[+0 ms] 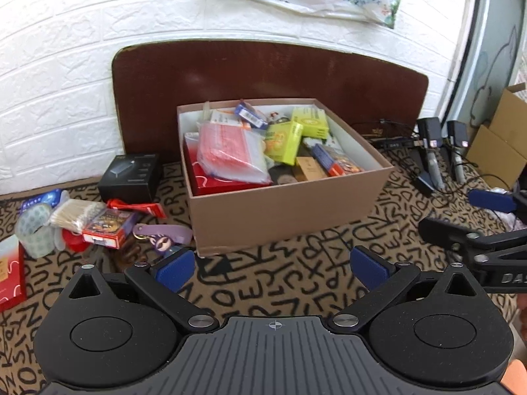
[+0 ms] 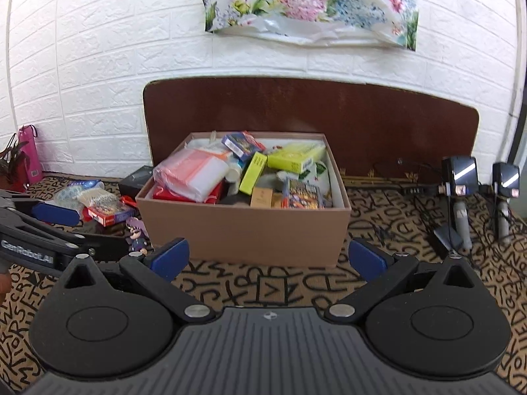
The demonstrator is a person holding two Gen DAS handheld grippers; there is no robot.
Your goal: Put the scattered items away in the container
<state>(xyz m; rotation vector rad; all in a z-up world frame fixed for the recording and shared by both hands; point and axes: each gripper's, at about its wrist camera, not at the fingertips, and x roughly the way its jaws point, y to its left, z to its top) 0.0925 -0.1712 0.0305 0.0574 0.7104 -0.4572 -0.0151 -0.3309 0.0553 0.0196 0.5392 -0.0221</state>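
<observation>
A brown cardboard box [image 1: 283, 210] stands on the patterned cloth, packed with small boxes and bags; it also shows in the right wrist view [image 2: 243, 230]. Left of it lie scattered items: a black box [image 1: 131, 174], a card pack [image 1: 105, 228], cotton swabs [image 1: 75, 214], a purple keychain figure [image 1: 164, 237], a roll of tape [image 1: 34, 230]. My left gripper [image 1: 273, 268] is open and empty, just in front of the box. My right gripper [image 2: 268, 258] is open and empty, in front of the box's near wall. The figure [image 2: 138, 232] shows beside the left gripper's arm.
A brown board [image 2: 362, 125] leans on the white brick wall behind the box. Black chargers with cables [image 2: 461, 194] stand at the right. A cardboard carton [image 1: 504, 138] is at the far right. A red box [image 1: 10, 273] lies at the left edge.
</observation>
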